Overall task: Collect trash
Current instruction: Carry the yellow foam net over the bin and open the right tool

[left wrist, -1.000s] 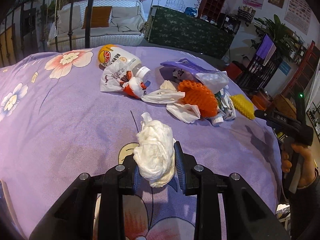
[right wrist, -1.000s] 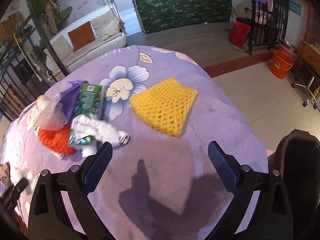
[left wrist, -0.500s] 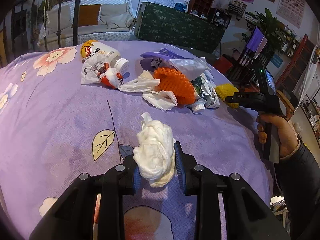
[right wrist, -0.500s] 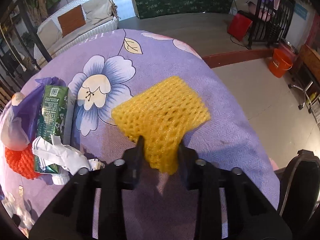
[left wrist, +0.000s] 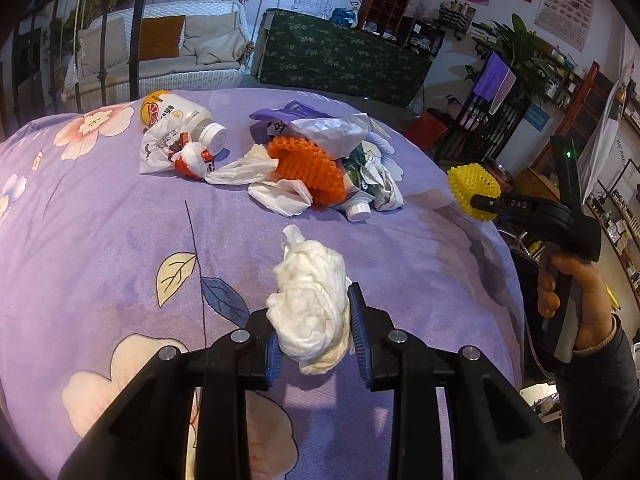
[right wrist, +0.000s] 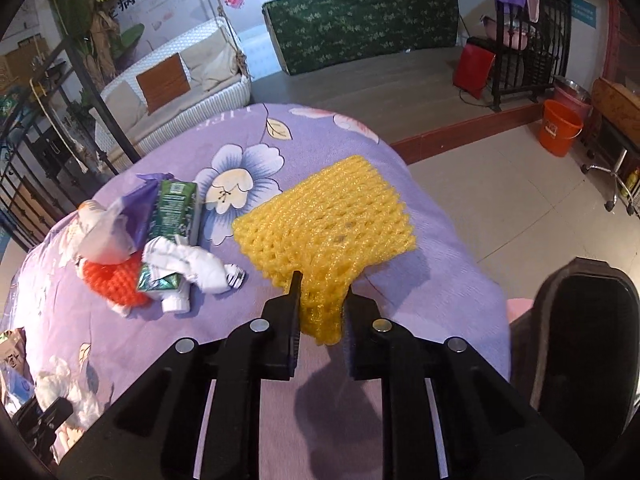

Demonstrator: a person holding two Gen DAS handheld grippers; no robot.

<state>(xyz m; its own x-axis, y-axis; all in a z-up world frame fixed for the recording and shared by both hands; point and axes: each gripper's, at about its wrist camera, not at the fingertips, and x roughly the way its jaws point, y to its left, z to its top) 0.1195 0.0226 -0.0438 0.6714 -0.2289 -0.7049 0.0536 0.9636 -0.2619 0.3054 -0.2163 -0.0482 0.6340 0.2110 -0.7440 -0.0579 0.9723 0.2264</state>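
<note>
My left gripper (left wrist: 310, 304) is shut on a crumpled white tissue (left wrist: 308, 276), held just above the purple floral tablecloth (left wrist: 100, 220). The jaws of my right gripper (right wrist: 323, 292) are closing, and their pads squeeze the near corner of a yellow foam fruit net (right wrist: 332, 216). The rest of that net hangs forward over the table's right edge. In the left wrist view the right gripper (left wrist: 482, 202) shows side-on at the right in a person's hand (left wrist: 576, 292), with the yellow net (left wrist: 472, 184) at its tip.
A litter pile lies mid-table: an orange foam net (left wrist: 308, 164), a white bottle (left wrist: 180, 114), a purple bag (left wrist: 280, 118), a green carton (right wrist: 174, 208) and white wrappers (right wrist: 188, 264). A black bin (right wrist: 580, 340) stands off the table's right edge.
My right gripper came in over the yellow net, shut on its near corner and lifted it. My left gripper kept its hold on the tissue and drifted right along the table.
</note>
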